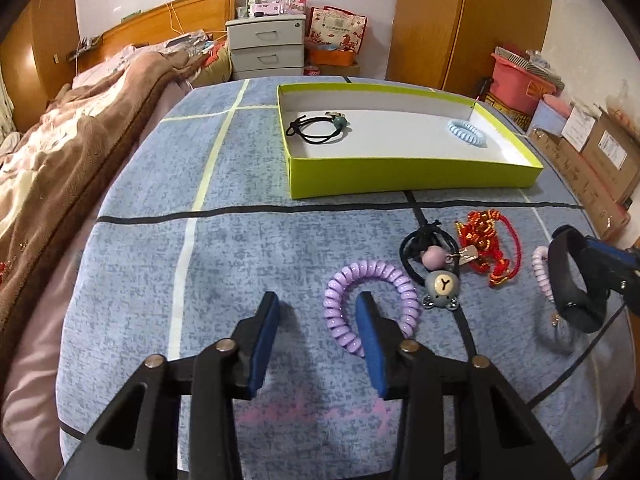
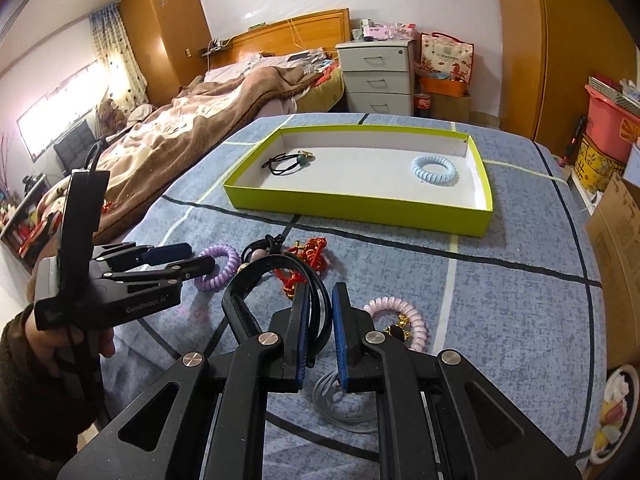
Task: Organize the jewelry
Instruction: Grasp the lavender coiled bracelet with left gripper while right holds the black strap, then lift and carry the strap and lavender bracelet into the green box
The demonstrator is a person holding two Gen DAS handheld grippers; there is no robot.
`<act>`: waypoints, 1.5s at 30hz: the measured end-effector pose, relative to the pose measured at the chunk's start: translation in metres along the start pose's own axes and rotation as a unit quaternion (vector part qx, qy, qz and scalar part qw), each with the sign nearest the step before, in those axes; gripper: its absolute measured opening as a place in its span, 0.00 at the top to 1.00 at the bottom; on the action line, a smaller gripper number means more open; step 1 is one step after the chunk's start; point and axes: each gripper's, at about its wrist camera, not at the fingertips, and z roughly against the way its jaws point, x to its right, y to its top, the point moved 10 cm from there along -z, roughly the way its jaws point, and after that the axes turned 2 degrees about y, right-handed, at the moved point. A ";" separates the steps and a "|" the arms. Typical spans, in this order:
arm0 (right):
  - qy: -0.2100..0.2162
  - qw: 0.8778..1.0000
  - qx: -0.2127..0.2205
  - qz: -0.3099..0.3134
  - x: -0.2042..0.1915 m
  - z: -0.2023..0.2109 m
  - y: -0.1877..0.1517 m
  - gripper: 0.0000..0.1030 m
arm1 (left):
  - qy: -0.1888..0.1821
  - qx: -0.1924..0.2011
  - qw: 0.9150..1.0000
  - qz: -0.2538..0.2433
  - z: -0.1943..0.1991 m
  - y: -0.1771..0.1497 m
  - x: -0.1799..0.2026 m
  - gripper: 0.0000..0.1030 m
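Right gripper point(image 2: 318, 320) fingers nearly closed on black headband point(image 2: 280, 266), lifted above tabletop point(image 2: 500, 300). Left gripper point(image 1: 318, 320) fingers wide open, empty, over purple coil tie point(image 1: 384, 276). Best carry headband level into green box point(image 2: 360, 210), clear of wall.

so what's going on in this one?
A person with two handheld grippers is sorting hair ties and bracelets into a green tray. The right gripper holds a black band between its pads. The left gripper hangs open over a purple coil tie. A blue coil tie and a black elastic are already in the tray; several pieces remain on the cloth.
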 end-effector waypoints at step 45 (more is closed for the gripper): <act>-0.008 0.999 0.017 -0.033 0.014 0.003 0.006 0.88 | -0.021 -0.009 1.000 0.014 -0.001 0.004 -0.002 0.62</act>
